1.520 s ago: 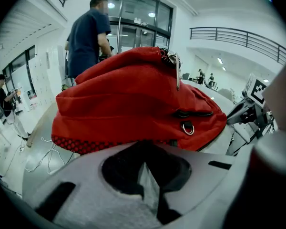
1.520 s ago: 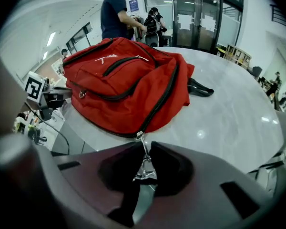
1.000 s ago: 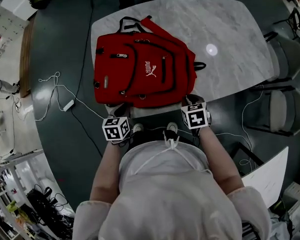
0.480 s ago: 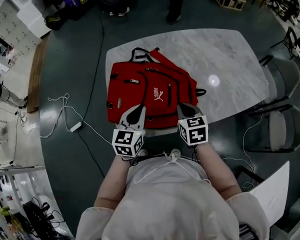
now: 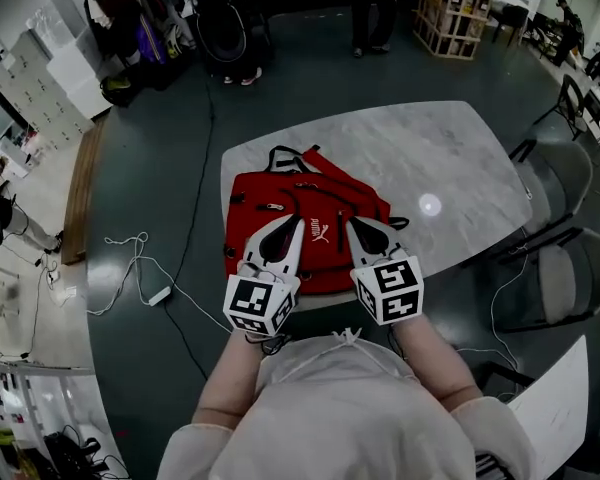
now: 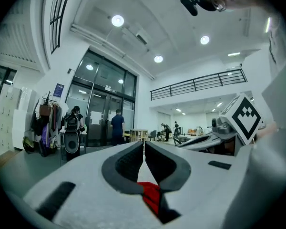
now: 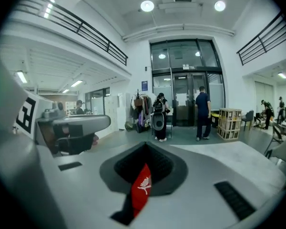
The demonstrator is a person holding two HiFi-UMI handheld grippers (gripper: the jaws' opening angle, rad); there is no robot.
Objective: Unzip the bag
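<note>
A red backpack lies flat on the oval marble table, zips closed as far as I can see. Both grippers are held up in the air over its near half, not touching it. My left gripper is shut, tips meeting with nothing between them. My right gripper has just been closing and is shut on nothing. A strip of the red backpack shows through the gap behind the left jaws, and through the right ones the backpack shows its white logo.
Two grey chairs stand at the table's right. Cables and a power adapter lie on the dark floor at the left. A wooden crate and standing people are beyond the table. A white table is at the lower right.
Both grippers have risen from the table's near edge to above the backpack. The head view has tilted up and shows more of the room.
</note>
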